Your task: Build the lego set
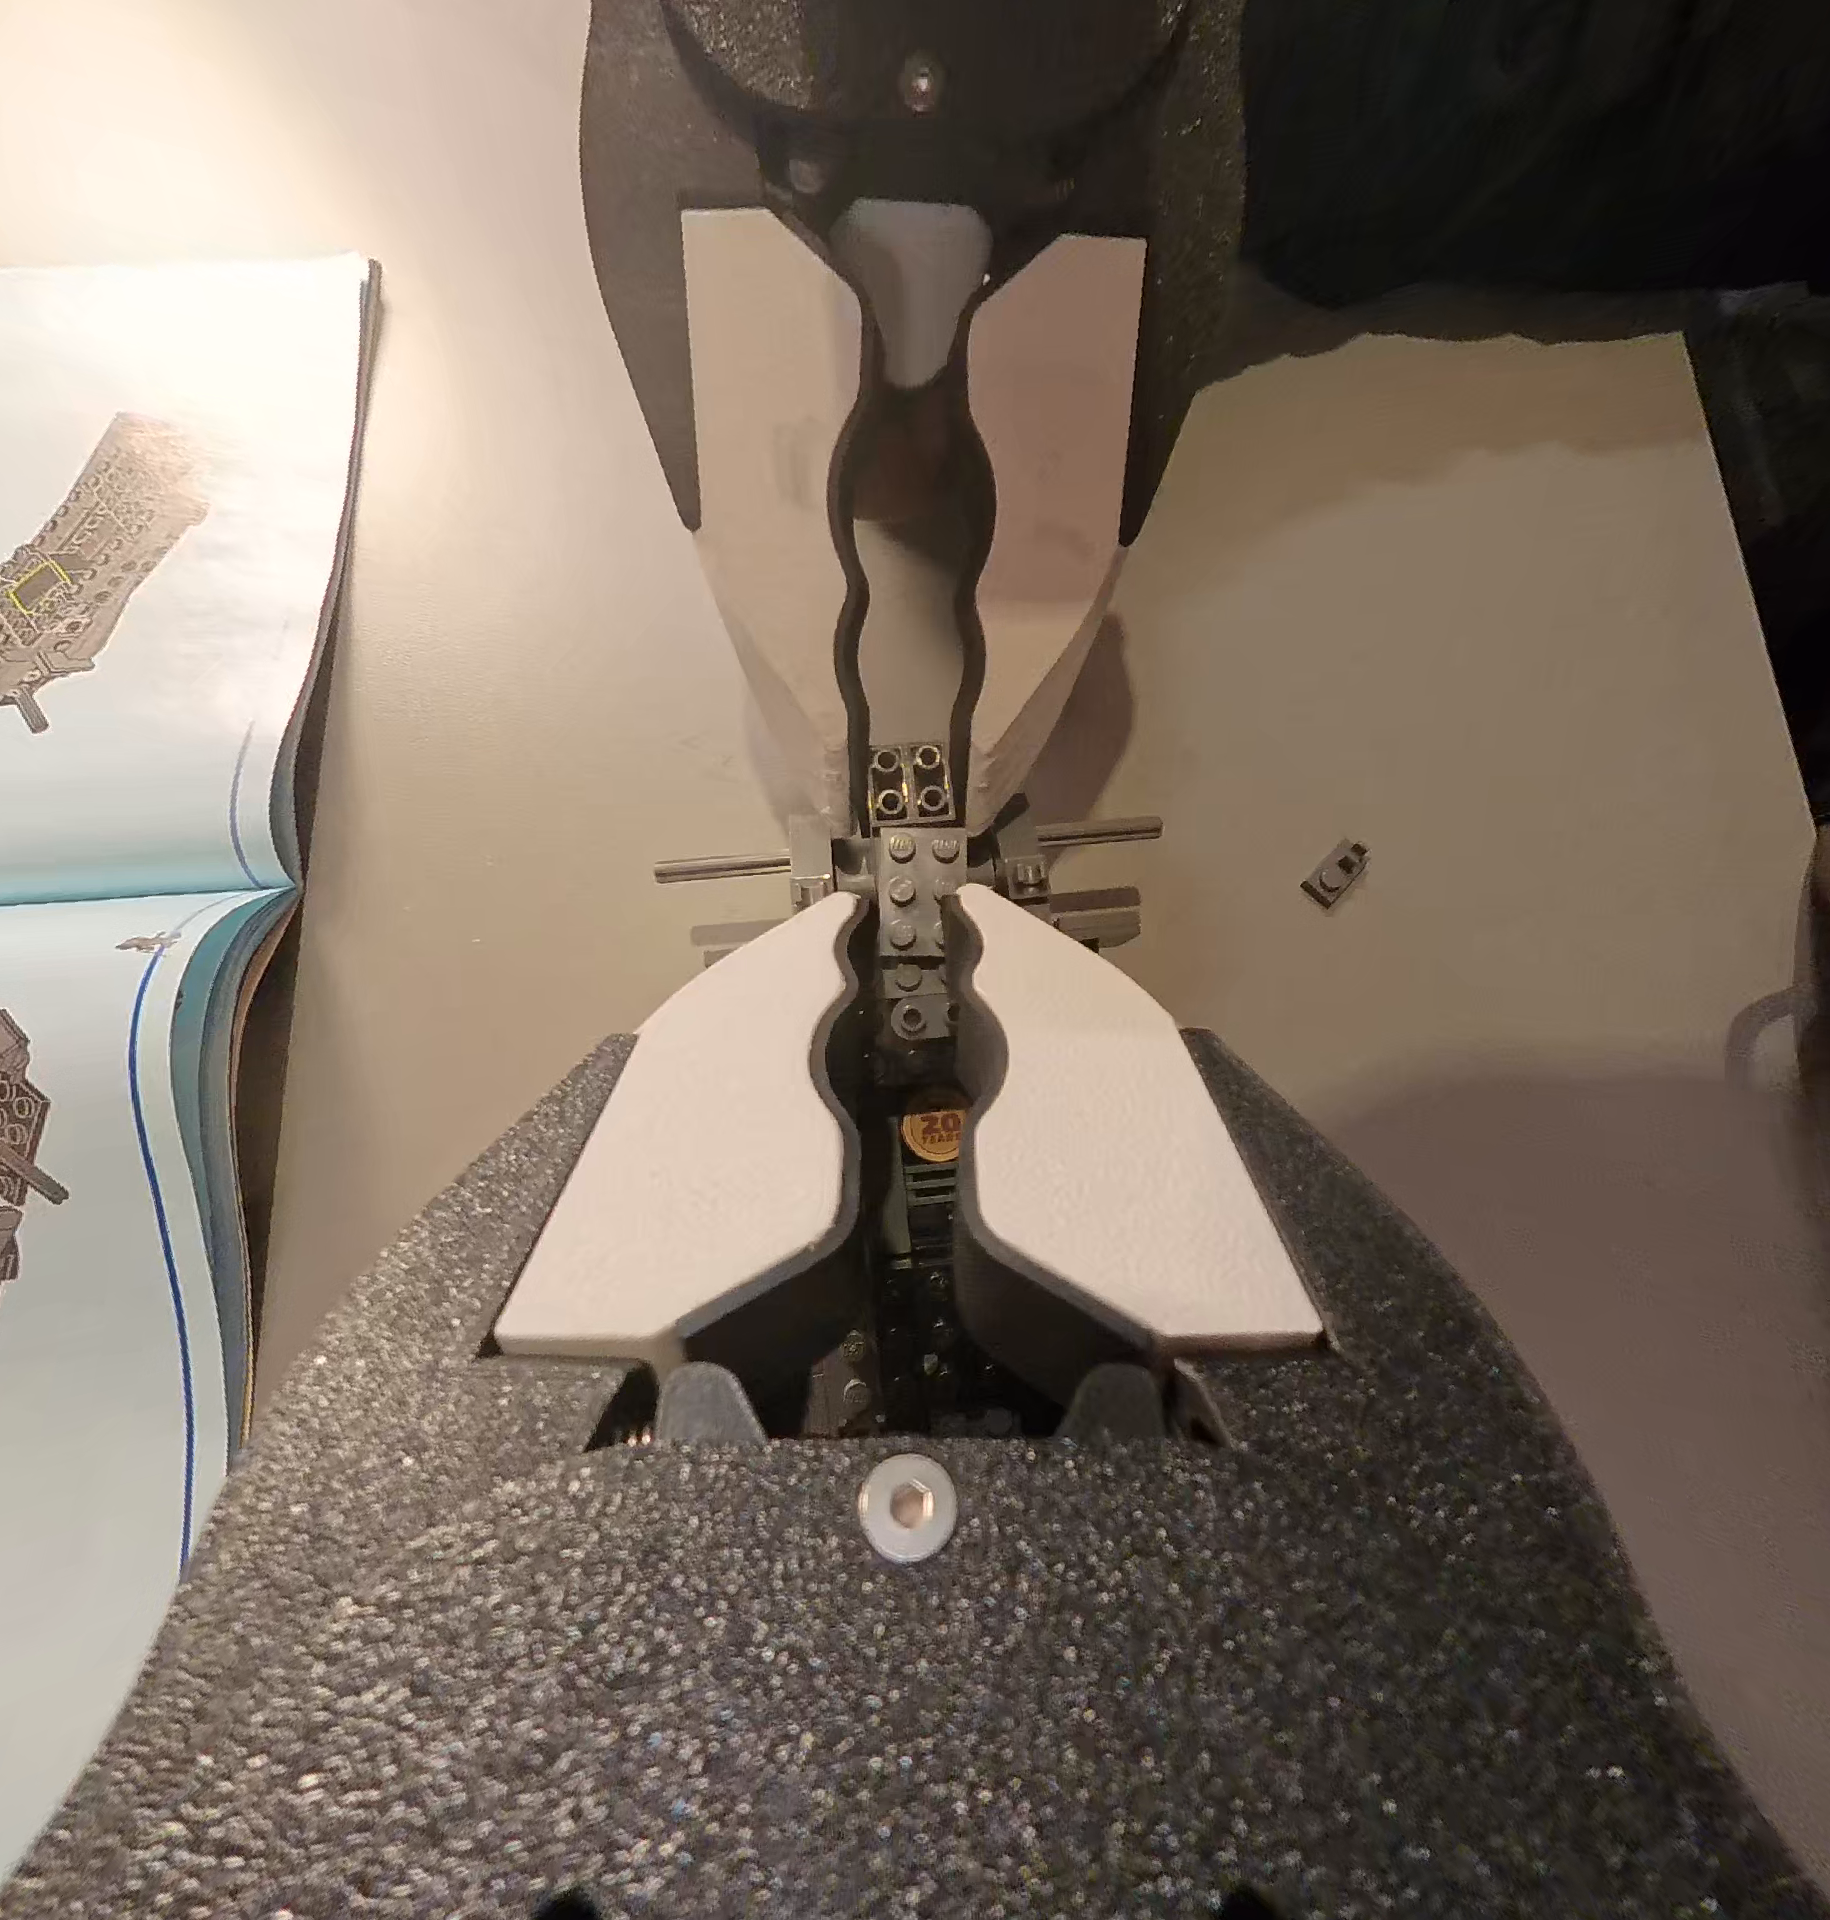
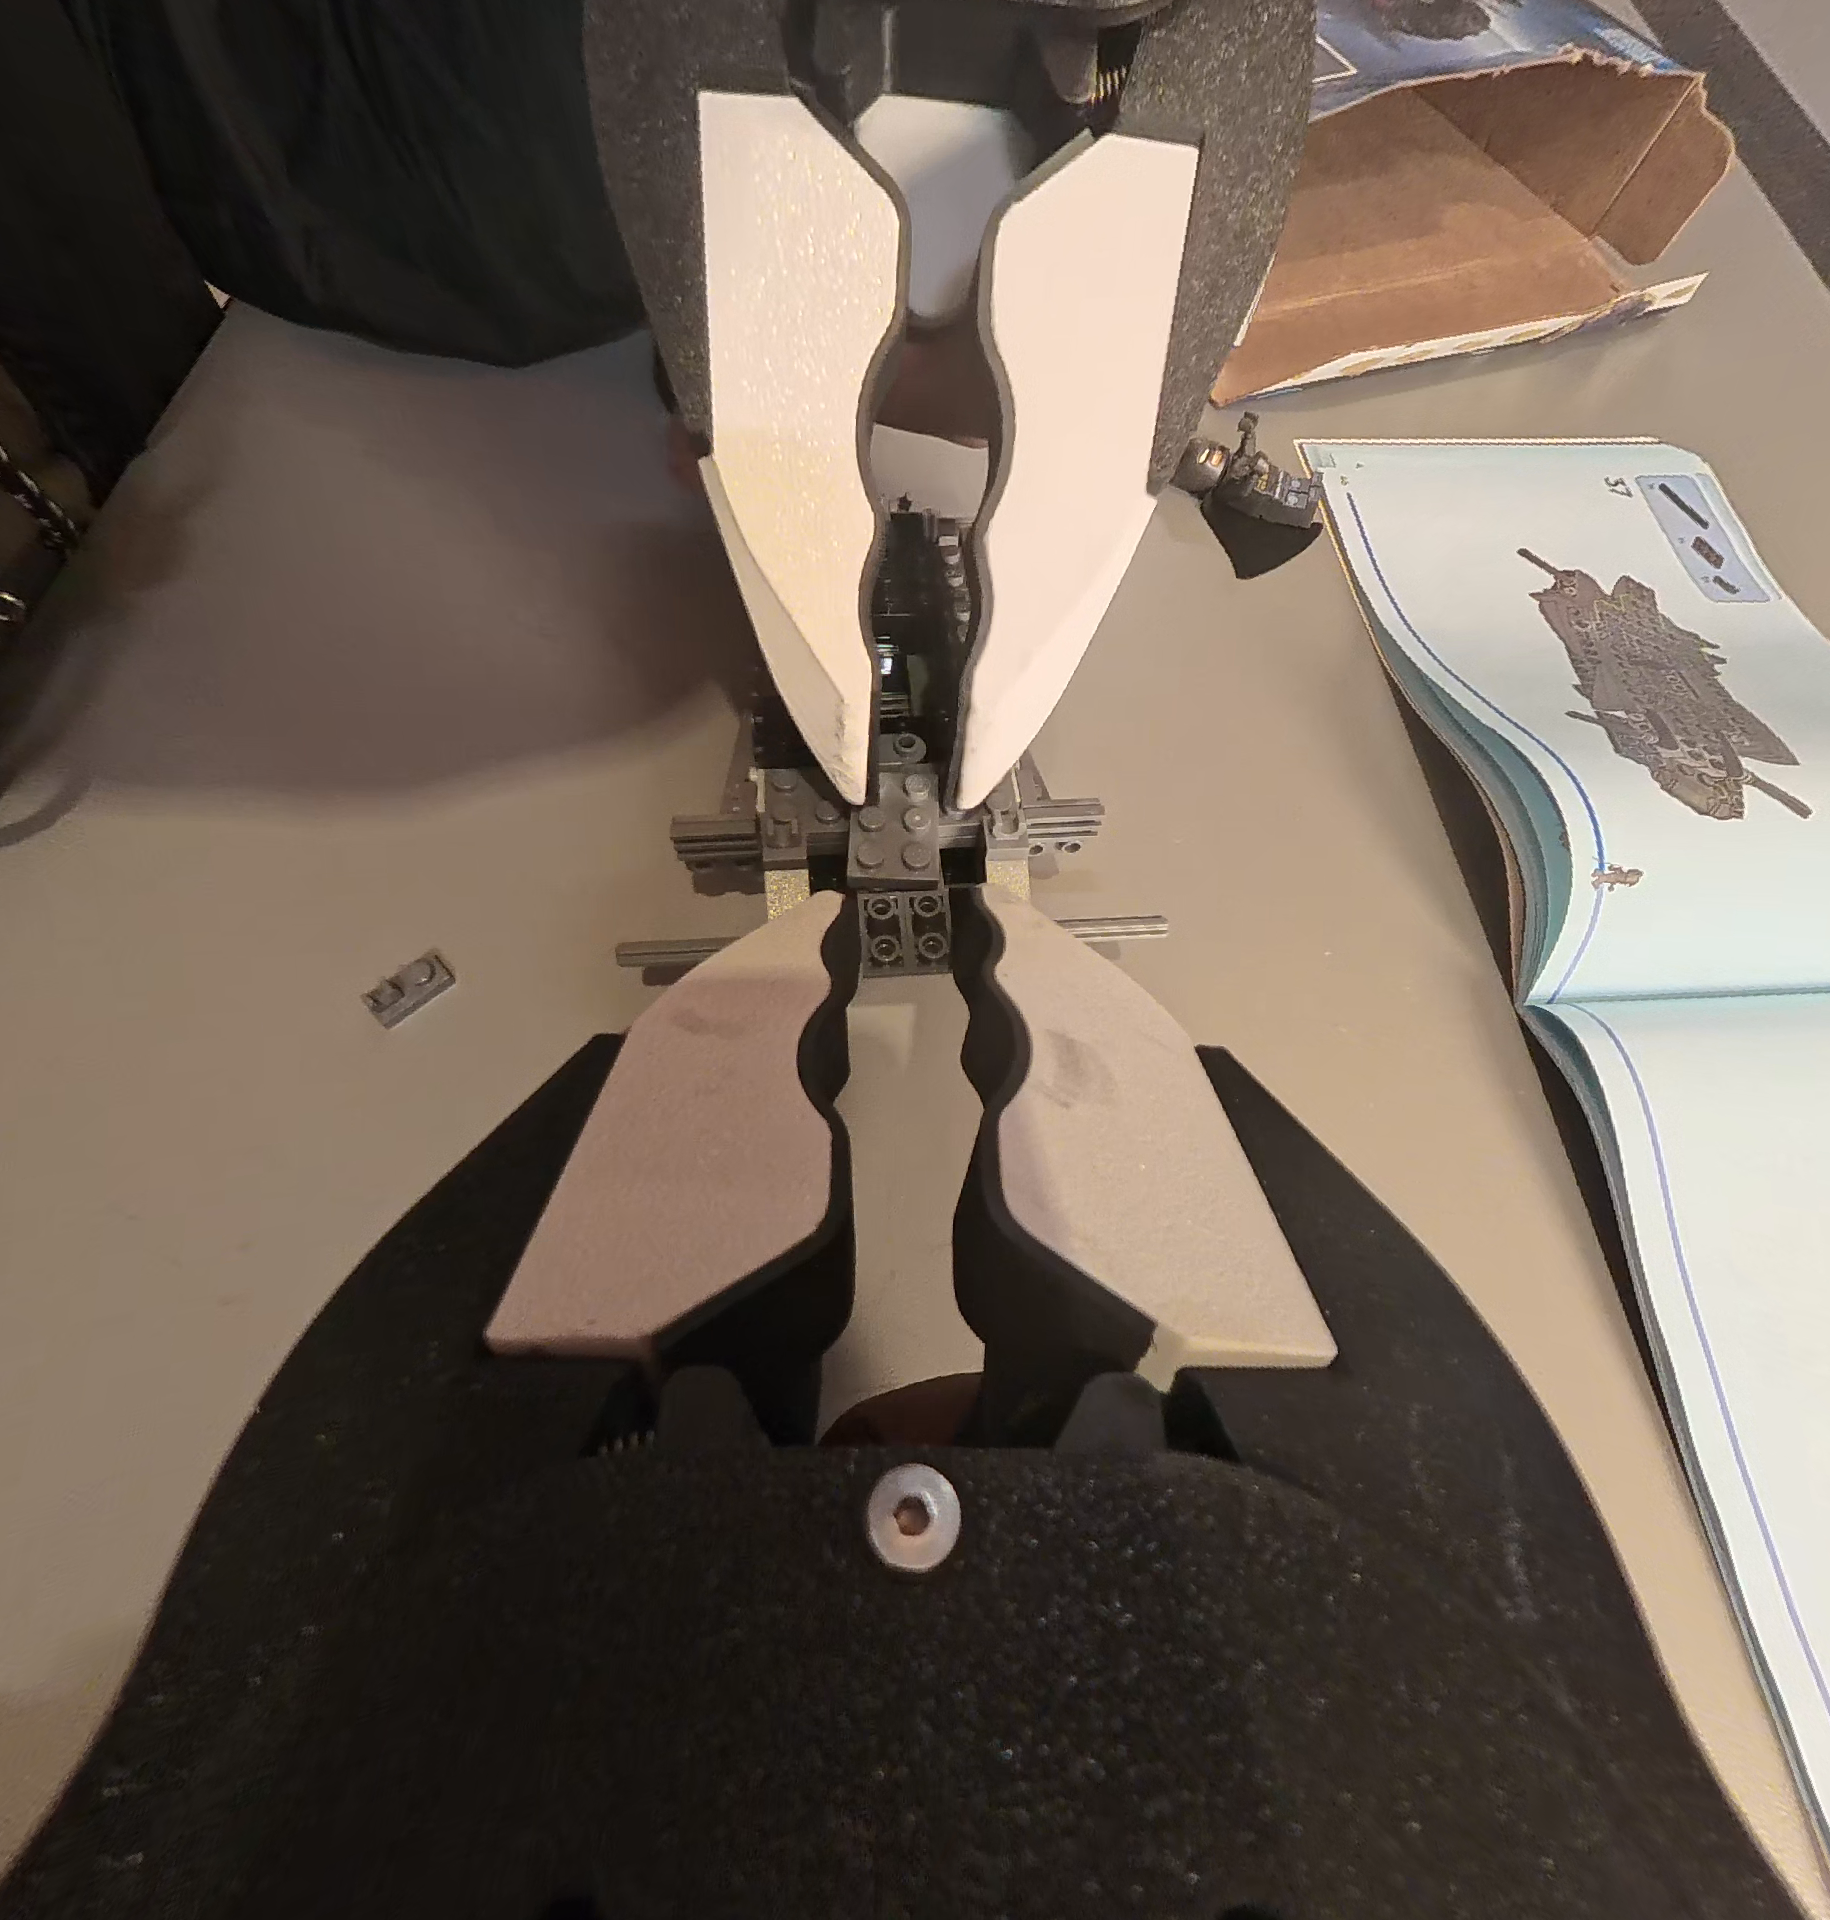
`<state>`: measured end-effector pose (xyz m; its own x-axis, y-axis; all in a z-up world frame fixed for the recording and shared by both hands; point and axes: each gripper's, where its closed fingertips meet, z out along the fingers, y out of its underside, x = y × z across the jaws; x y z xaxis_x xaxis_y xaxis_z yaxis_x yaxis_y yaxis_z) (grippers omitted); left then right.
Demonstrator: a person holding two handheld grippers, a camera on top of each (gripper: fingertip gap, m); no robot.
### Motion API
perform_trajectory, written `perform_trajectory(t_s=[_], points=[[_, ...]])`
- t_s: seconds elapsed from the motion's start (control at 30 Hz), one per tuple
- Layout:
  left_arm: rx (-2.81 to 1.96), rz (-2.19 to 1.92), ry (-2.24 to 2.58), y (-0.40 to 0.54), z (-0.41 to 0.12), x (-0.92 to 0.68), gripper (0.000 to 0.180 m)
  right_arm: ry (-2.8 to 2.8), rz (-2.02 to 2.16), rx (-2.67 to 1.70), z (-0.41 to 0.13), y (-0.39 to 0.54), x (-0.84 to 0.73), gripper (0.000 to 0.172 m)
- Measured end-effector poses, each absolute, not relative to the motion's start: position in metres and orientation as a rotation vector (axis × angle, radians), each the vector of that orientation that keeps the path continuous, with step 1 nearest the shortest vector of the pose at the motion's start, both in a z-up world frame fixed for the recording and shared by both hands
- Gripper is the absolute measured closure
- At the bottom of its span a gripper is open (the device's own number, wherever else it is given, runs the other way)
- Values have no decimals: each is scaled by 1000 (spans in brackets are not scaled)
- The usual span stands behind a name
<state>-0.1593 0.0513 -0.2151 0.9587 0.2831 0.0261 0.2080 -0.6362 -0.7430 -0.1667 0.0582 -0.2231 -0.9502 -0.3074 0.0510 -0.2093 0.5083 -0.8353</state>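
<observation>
While both tools meet nose to nose on the counter (image 2: 267,727), the left tool (image 1: 911,904) clamps the grey brick model (image 1: 916,914) and the right tool (image 2: 903,940) clamps a dark studded plate (image 2: 903,930) (booklet (image 2: 1669,831) lies beside).

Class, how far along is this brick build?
Done: a grey model with axles sits built up on the table. In hand: the right tongs grip a dark 2x2 piece at its end; the left tongs straddle the model, contact unclear. Left: a small grey plate lies loose; the booklet lies open.
</observation>
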Motion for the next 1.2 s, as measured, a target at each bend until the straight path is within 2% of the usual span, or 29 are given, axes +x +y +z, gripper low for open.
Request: perform_trajectory(t_s=[1.2], points=[[-2266, 147, -344, 51, -209, -161, 167, 2625, -1479, -456, -217, 57, -167, 154]])
